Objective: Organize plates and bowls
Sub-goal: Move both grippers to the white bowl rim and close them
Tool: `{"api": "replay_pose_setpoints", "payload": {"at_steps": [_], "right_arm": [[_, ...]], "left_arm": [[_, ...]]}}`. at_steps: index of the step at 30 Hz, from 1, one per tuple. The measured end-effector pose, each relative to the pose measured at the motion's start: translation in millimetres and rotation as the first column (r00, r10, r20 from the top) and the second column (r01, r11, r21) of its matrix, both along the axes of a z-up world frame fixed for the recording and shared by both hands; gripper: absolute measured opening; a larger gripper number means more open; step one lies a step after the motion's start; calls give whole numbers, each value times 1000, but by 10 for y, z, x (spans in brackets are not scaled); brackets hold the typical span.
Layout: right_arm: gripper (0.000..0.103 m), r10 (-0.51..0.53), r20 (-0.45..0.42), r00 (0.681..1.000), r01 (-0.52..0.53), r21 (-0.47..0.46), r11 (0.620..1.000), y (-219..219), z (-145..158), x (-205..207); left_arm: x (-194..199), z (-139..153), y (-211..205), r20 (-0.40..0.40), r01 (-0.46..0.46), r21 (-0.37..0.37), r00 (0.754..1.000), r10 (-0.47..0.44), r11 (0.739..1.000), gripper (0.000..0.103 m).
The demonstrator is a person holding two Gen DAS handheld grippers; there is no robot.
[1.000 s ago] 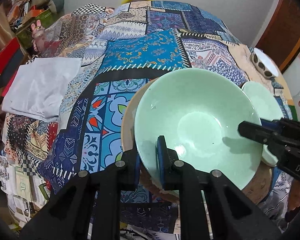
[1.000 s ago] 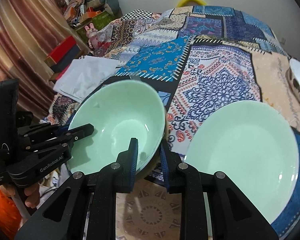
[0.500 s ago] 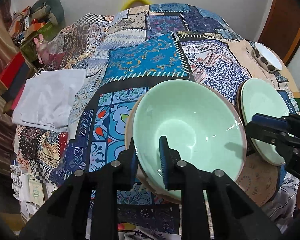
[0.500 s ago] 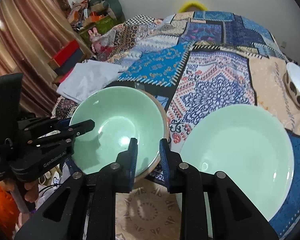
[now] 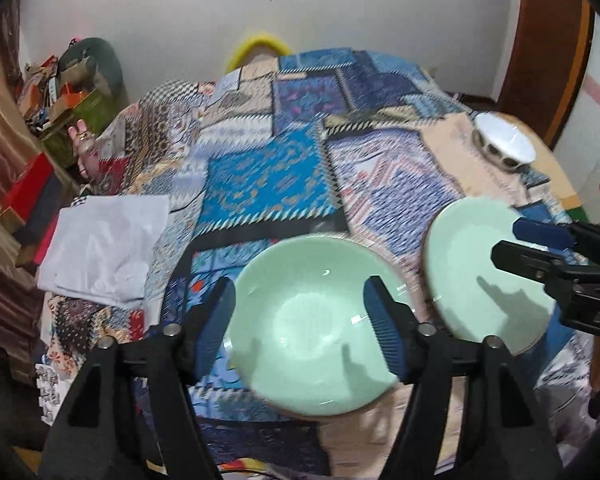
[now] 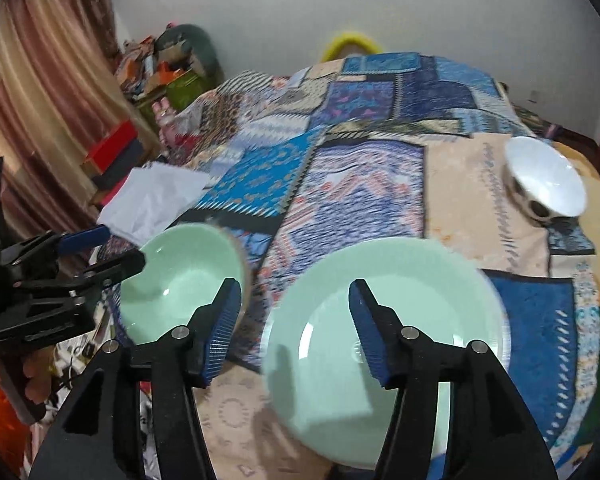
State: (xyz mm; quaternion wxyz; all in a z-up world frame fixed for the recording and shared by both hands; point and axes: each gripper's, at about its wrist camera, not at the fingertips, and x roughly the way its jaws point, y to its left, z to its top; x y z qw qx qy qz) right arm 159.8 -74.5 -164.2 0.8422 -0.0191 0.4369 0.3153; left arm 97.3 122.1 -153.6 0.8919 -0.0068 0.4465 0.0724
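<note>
Left wrist view: the green bowl [image 5: 314, 330] sits mouth up at lower centre of the frame on the patchwork cloth [image 5: 268, 176], with nothing in it that I can see. The left gripper [image 5: 300, 328] hangs over it with its blue-padded fingers [image 5: 216, 326] spread wide, one on each side of the bowl, holding nothing. Whether the pads touch the rim I cannot tell through the blur.

Just to the right lies the green plate [image 5: 472, 268], flat and bare, close beside the bowl. The right gripper [image 5: 536, 244] reaches in over the plate's right edge from the right of the frame.

Right wrist view: the plate [image 6: 384, 356] fills the lower centre, face up, and the right gripper [image 6: 292, 328] stands open above it, its fingers apart and gripping nothing. The bowl [image 6: 180, 284] is at left, with the left gripper [image 6: 100, 252] beside its left rim.

A white bowl [image 6: 544, 178] with dark spots on its outside sits at the upper right, well apart from the green pair and tipped a little. A folded white cloth [image 5: 100, 244] lies on the left of the spread. A red box [image 6: 110, 146] and a heap of clutter [image 6: 168, 68] are off in the upper left, by the curtain [image 6: 40, 80].
</note>
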Motion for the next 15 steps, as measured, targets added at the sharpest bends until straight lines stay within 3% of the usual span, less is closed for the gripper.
{"api": "replay_pose_setpoints", "payload": {"at_steps": [7,15], "right_arm": [[69,-110,67,992,110,5,994,-583,202,149],[70,-257,112,960,258,7,966,-1287,329,500]], "left_arm": [[217,222,-413,73,30,-18,997,-29,999,82],[642,402,-938,137,100,24,985,-102,995,91]]}}
